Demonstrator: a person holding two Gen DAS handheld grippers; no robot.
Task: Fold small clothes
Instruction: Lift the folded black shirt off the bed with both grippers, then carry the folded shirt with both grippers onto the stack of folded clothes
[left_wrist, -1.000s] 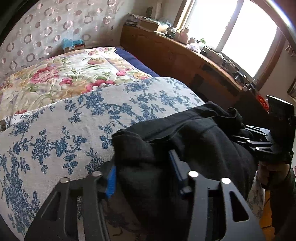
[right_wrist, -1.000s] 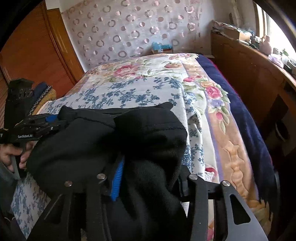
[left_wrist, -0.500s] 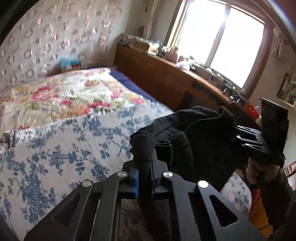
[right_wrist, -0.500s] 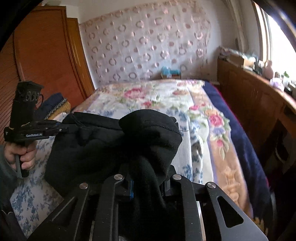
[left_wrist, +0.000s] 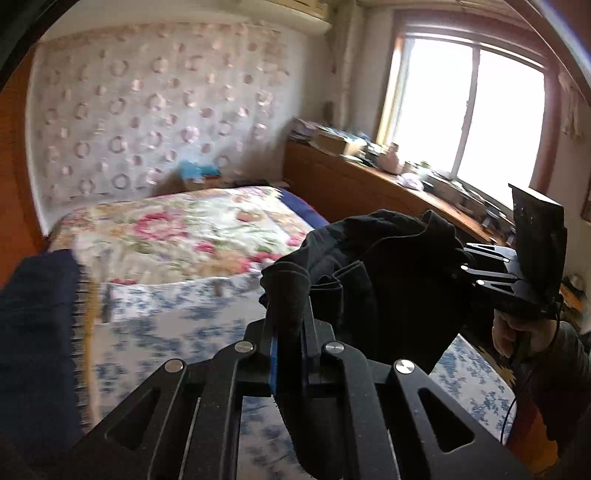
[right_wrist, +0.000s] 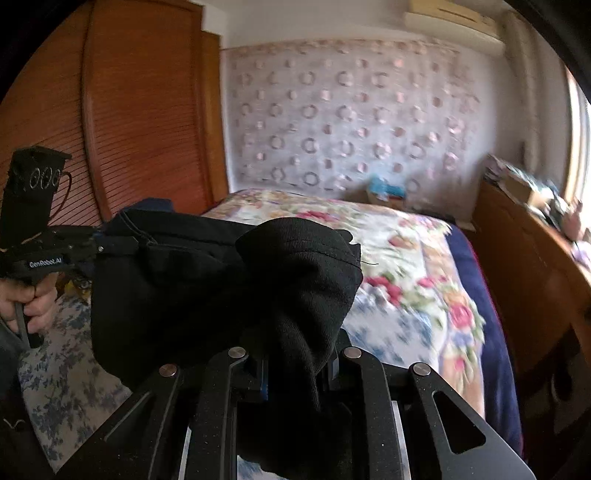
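Note:
A black garment hangs in the air between both grippers, above the bed. My left gripper is shut on one bunched corner of it. My right gripper is shut on the other corner. In the left wrist view the right gripper shows at the right, held by a hand. In the right wrist view the left gripper shows at the left, held by a hand. The cloth sags in folds between them.
The bed has a floral quilt and a blue-flowered sheet. A wooden cabinet with clutter runs under the window on the right. A wooden wardrobe stands left. A dark cloth pile lies at the bed's left.
Both grippers have closed on the black garment's corners and lifted it up off the bed. The views have tilted up toward the wall.

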